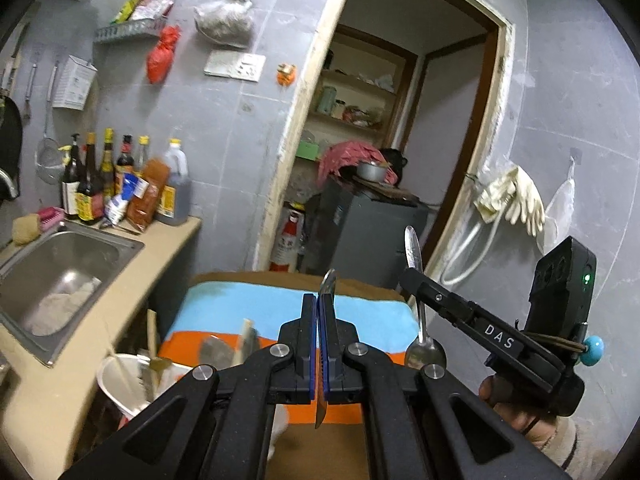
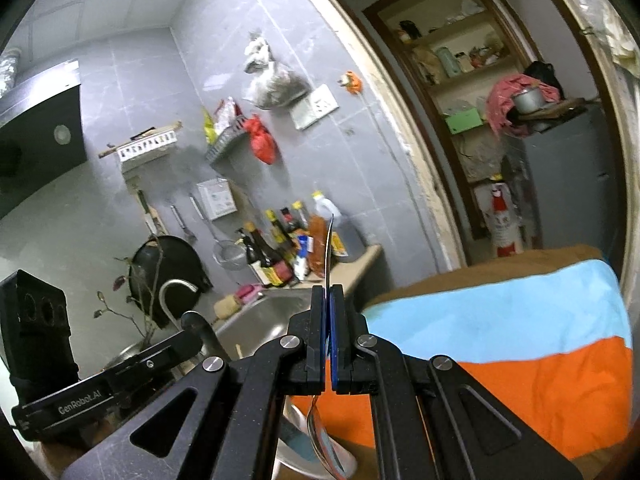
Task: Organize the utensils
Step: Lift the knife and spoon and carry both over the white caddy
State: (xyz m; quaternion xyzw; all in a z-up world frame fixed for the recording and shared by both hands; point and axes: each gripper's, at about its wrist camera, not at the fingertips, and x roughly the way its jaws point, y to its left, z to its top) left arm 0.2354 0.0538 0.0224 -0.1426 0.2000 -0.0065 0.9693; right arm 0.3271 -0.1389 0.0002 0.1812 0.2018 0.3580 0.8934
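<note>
The left gripper (image 1: 319, 312) pinches a knife (image 1: 327, 286) upright between its fingers; the right gripper (image 2: 327, 300) clamps a spoon (image 1: 420, 312), bowl down, both raised above the striped cloth (image 1: 256, 312).

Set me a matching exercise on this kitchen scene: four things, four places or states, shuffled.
Things:
1. spoon
2. left tongs
3. pale gloves
4. red bag

Places or states:
A. hanging right of the door frame
B. clamped in the right tongs
C. hanging below the grey basket
D. shut on a thin metal utensil

Pairs: 1-B, 2-D, 3-A, 4-C
</note>
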